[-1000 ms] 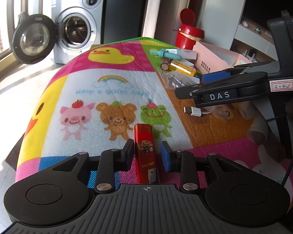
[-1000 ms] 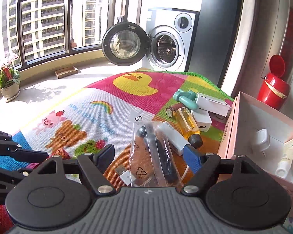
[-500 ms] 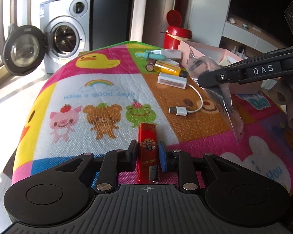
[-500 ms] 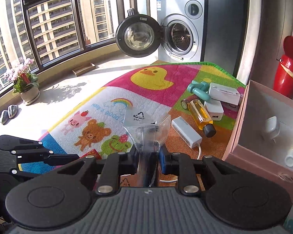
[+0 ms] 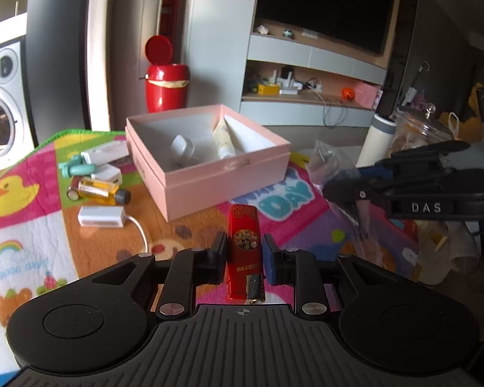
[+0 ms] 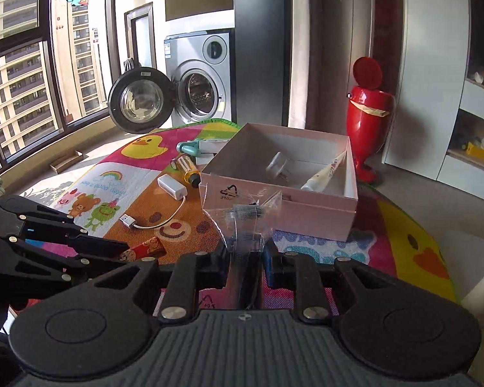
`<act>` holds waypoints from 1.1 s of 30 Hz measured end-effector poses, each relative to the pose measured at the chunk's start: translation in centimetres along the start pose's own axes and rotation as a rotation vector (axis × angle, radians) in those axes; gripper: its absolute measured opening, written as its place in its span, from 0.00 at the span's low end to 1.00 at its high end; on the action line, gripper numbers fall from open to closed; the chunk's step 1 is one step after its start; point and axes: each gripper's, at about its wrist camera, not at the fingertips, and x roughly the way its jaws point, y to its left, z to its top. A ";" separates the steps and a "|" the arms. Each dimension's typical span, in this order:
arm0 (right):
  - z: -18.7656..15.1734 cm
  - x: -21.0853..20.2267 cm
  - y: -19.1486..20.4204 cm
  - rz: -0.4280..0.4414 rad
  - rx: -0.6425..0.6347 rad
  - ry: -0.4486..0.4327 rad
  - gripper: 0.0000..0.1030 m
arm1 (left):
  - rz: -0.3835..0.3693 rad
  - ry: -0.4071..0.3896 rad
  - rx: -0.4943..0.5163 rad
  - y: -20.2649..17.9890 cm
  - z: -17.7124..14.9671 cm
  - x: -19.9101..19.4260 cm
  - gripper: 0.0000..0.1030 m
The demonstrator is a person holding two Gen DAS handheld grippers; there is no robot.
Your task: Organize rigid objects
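My left gripper [image 5: 244, 242] is shut on a red lighter [image 5: 243, 225], held above the mat just in front of the open pink box [image 5: 206, 190]. My right gripper [image 6: 245, 248] is shut on a clear plastic bag [image 6: 242, 206] with a dark item inside, in front of the same box [image 6: 306, 216]. Each gripper shows in the other's view: the right one [image 5: 338, 190] with its bag [image 5: 330, 161], and the left arm at the left with the lighter [image 6: 148, 246]. Inside the box lie a white plug [image 5: 182, 145] and a cream tube [image 5: 224, 138].
Left of the box on the colourful play mat [image 5: 22, 232] lie an amber bottle [image 5: 98, 190], a white adapter with cable [image 5: 101, 216], a teal item [image 5: 79, 169] and white boxes [image 5: 105, 153]. A red bin [image 5: 167, 87] stands behind, a washing machine [image 6: 200, 77] farther back.
The left jaws closed on the lighter and the right jaws on the bag. Both grippers then lifted their loads off the mat and swung right, up to the pink box.
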 end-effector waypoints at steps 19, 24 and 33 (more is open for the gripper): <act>-3.2 1.8 -5.5 -0.066 0.132 0.006 0.20 | 0.272 0.052 0.023 -0.4 10.5 15.2 0.26; -1.5 2.5 -5.5 -0.063 0.126 0.003 0.20 | 0.255 0.044 0.040 -0.5 10.0 14.5 0.27; 10.4 4.8 -5.9 -0.086 0.064 -0.095 0.20 | 0.226 -0.026 0.035 0.1 9.4 10.2 0.27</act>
